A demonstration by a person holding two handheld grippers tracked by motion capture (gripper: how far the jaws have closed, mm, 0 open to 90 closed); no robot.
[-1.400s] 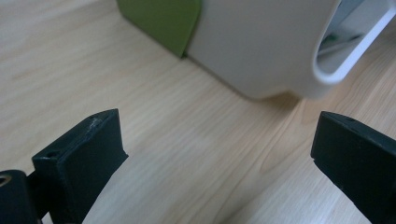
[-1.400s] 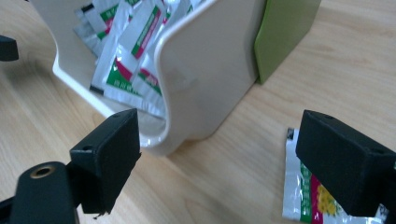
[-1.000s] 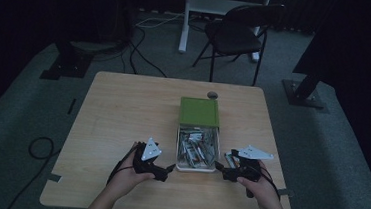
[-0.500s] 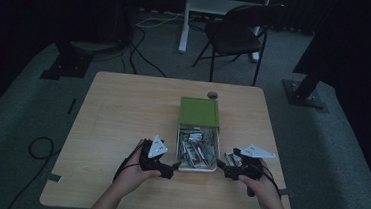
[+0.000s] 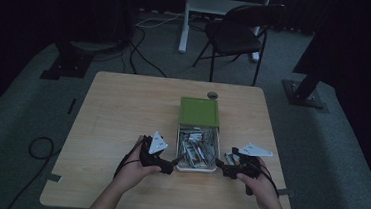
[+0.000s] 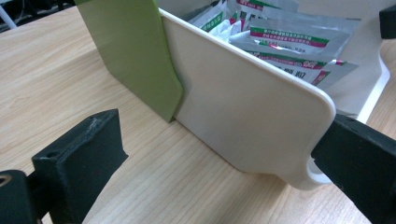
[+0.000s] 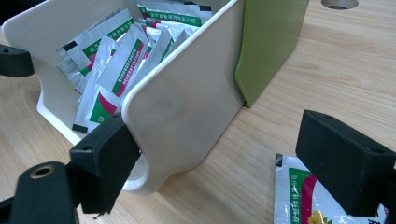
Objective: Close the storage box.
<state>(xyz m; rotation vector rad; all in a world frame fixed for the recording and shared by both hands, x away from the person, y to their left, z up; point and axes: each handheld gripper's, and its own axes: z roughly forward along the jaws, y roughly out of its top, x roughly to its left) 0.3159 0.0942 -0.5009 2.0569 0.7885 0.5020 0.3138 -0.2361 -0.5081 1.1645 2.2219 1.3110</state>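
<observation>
One table (image 5: 121,124), wooden, centre of the high view. One cream drawer-style box (image 5: 196,168) lower centre, pulled out of one green sleeve (image 5: 199,111) just above it. One small round hole (image 5: 213,94) in the tabletop above the sleeve. One dark folding chair (image 5: 239,33) and one white desk leg (image 5: 185,19) at the top of the frame, behind the table.

Two grippers, one per hand. Left gripper (image 5: 175,162) lower centre-left, tip at the box's near left corner; jaws spread apart in the left gripper view, holding nothing (one jaw lower left over bare wood, the other at the right edge against the box's rounded corner). Right gripper (image 5: 221,167) lower centre-right, tip at the box's near right corner; jaws also wide apart, gripping nothing, left jaw just at the box's rounded front corner.

Foil sachets (image 7: 114,65) heaped inside the box, silver with green bands and a red patch; too overlapped for a sure count (at least six edges seen in the right gripper view). Same sachets (image 6: 299,42) upper right in the left gripper view. One loose sachet (image 7: 303,196) flat on the table, lower right of the right gripper view, partly under the right jaw, yellow picture on it. Print on the bands too small to read.
</observation>
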